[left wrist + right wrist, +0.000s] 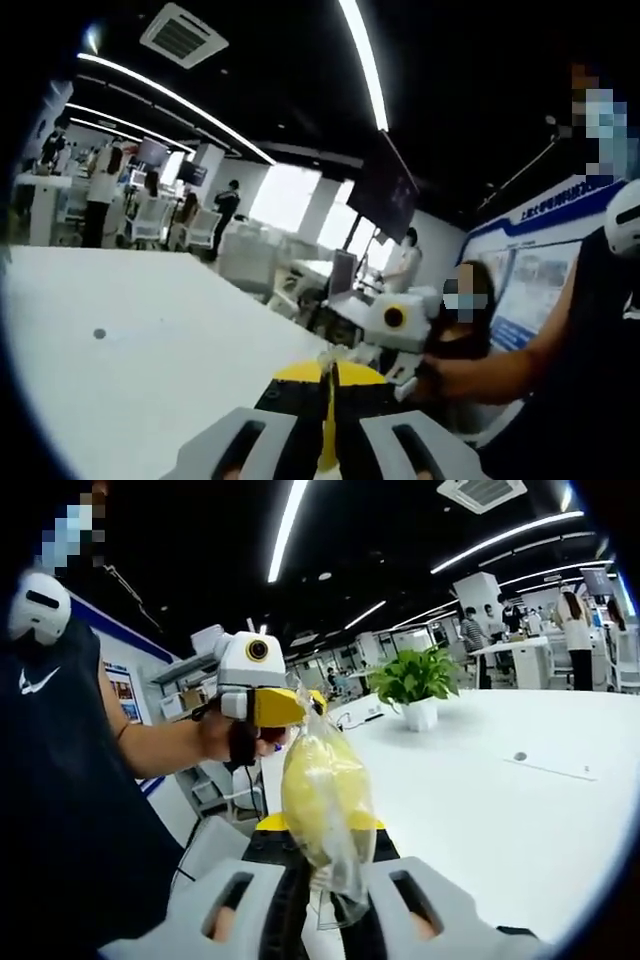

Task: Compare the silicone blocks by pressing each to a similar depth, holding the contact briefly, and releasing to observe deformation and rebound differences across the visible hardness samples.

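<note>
A soft yellow block in a clear plastic bag (322,805) stands upright between the jaws of my right gripper (325,865), which is shut on the bag's lower end. My left gripper (298,708), held by a person's hand (235,742), comes in from the left with its yellow jaw tips pinched on the top of the bag. In the left gripper view my own left gripper (327,385) is shut on a thin crinkled edge of the bag (329,356). The right gripper (385,365) sits just beyond it on the right. Both are held above a white table (150,345).
The white table (490,810) spreads wide, with a small dark dot (519,756) and a potted plant (415,685) at its far side. A person in a dark top (70,780) stands close. A seated masked person (462,325), a monitor (385,190) and office desks lie beyond.
</note>
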{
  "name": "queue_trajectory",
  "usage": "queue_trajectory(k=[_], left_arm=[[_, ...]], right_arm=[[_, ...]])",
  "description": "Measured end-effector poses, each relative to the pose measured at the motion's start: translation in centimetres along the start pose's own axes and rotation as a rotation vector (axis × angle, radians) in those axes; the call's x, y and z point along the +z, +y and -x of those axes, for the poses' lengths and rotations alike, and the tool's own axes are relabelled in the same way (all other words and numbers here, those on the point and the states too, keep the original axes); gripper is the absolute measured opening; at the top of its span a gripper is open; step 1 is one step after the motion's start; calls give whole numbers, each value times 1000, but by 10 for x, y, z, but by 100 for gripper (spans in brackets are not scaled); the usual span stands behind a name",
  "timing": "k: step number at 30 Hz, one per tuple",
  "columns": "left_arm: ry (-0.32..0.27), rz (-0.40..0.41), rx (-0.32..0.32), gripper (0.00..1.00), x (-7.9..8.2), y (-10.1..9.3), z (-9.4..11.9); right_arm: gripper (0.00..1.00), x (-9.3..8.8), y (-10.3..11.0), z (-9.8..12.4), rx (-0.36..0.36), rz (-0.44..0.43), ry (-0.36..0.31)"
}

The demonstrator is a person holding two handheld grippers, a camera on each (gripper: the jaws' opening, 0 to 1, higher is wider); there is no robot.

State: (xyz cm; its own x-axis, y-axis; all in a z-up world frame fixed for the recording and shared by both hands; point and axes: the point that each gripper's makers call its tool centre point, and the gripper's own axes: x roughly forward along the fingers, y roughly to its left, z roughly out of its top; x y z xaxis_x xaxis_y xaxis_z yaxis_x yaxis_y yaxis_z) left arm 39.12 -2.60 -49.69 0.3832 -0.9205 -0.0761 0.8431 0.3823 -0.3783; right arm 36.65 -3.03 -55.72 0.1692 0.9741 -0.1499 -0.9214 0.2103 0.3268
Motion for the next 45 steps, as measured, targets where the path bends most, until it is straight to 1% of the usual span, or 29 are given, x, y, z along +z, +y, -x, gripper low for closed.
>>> queue_trajectory(k=[3,5,6,10,11,12,14,16,17,18,19,22,24,27,28,30,33,35,38,39,40,42,43,44,45], left_arm=[[0,-34,5,0,1,1,-1],[-9,-34,3,0,3,0,-1],[-8,2,-2,0,3,-1,0],[0,85,8,0,0,3,0],[-1,89,5,0,0,4,0],[-2,110,6,0,0,5,0],[-9,98,-2,0,0,2,0],[-11,72,-15,0,1,-2,1],[-13,8,-39,0,2,-4,1],[-12,-7,-51,0,1,-6,2],[-17,10,-35,0,1,-4,2],[-17,32,-42,0,1,-4,5],[-19,27,-39,0,0,-3,5],[-6,26,-31,0,-1,-3,5],[3,3,-28,0,-2,-4,6],[4,-5,-25,0,-3,-4,6],[-5,-1,-23,0,-2,-4,8],[-6,16,-11,0,-2,-2,7],[-12,16,-15,0,0,-4,7],[-10,17,-16,0,1,-4,7],[-10,10,-12,0,2,-5,7],[-14,7,-19,0,4,-6,7],[-20,-1,-23,0,5,-7,7],[-28,-17,-17,0,6,-7,7],[-28,-28,-4,0,6,-6,6]], right_arm=[[2,0,0,1,-9,7,8],[2,2,0,1,-9,3,6],[2,2,0,1,-9,8,6],[2,0,-1,0,-7,-6,8],[3,-1,-1,0,-7,-16,8],[3,-1,0,-1,-5,-14,8],[3,-1,1,-1,-5,8,0],[3,0,2,0,-2,8,-5],[3,1,2,-1,-2,7,-7],[3,1,2,0,-6,11,-6],[3,2,2,-1,-5,7,-2],[4,1,4,-3,-3,6,5],[4,0,3,-3,-4,10,7],[4,-1,3,-3,-2,7,8],[4,-2,4,-4,1,11,9],[4,-3,4,-4,6,24,4],[3,-3,4,-5,17,16,-3],[2,-2,4,-5,17,4,5],[1,1,5,-4,9,20,-4],[0,3,5,-3,10,12,0],[0,2,6,-2,9,-20,13],[1,3,6,-3,24,4,-3],[2,6,2,-2,3,21,-31],[3,6,1,-2,-14,28,-40],[4,6,3,-4,-8,29,-34]])
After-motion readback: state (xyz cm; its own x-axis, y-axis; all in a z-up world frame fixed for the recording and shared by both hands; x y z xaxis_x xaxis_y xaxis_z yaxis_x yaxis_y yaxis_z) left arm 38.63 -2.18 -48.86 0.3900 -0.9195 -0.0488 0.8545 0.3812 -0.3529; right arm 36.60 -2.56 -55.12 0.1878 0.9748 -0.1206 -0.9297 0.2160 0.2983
